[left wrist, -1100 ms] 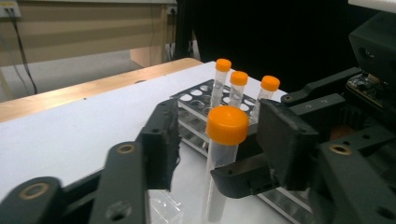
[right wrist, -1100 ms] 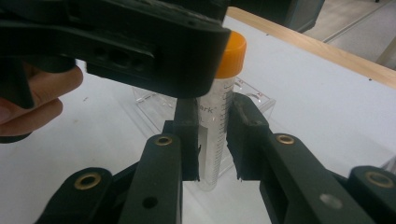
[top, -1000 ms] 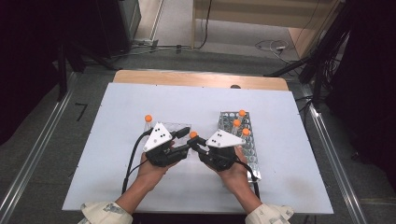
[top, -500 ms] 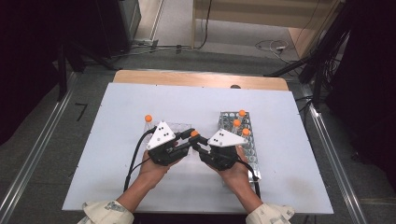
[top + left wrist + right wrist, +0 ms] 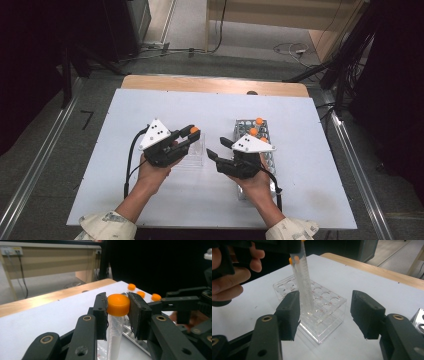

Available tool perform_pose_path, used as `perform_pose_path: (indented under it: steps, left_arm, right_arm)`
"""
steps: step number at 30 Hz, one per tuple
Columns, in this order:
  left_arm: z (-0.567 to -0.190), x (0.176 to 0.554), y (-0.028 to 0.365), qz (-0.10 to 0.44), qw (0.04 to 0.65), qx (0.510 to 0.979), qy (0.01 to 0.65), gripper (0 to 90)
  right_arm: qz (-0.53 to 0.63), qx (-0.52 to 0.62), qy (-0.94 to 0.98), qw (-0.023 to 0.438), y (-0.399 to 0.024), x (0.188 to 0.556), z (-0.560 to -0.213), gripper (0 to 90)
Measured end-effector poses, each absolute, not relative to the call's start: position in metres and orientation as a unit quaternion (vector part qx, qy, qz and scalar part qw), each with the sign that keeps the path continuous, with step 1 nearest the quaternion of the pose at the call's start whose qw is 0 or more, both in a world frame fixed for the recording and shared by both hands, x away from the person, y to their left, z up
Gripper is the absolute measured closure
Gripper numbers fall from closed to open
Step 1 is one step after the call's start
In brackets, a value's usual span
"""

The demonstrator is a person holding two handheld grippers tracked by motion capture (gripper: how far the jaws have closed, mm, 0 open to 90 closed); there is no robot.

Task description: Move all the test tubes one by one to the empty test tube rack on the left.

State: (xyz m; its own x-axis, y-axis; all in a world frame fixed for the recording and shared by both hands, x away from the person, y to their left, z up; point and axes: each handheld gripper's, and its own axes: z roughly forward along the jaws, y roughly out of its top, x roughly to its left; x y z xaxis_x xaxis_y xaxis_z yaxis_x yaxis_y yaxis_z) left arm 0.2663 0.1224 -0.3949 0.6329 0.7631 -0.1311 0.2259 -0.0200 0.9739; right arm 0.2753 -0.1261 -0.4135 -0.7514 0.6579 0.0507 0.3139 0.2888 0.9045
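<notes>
Clear ribbed tube (image 5: pixel 115 332), glossy orange cap, pinched by left gripper (image 5: pixel 117 305); right gripper (image 5: pixel 325 312) fingers parted, probably empty

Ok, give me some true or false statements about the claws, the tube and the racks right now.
1. The left claw grips a tube by its orange cap. True.
2. The right claw is clamped on the tube. False: its jaws stand open, and have just been opening, with nothing between them.
3. The clear rack sits on the white table. True.
4. The metal rack holds no tubes. False: orange-capped tubes stand in it.
</notes>
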Motion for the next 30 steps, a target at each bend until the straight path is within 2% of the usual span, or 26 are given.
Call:
perform_pose_path:
  steps: [19,30]
  left_arm:
    - [-0.394,0.284,0.162,0.274,0.576,0.646,0.419,69.5]
    - [-0.407,0.295,0.174,0.309,0.548,0.638,0.444,69.4]
  right_arm:
    - [0.505,0.317,0.784,0.172,-0.13,0.276,-0.412,34.6]
    - [0.502,0.328,0.78,0.178,-0.132,0.277,-0.412,27.1]
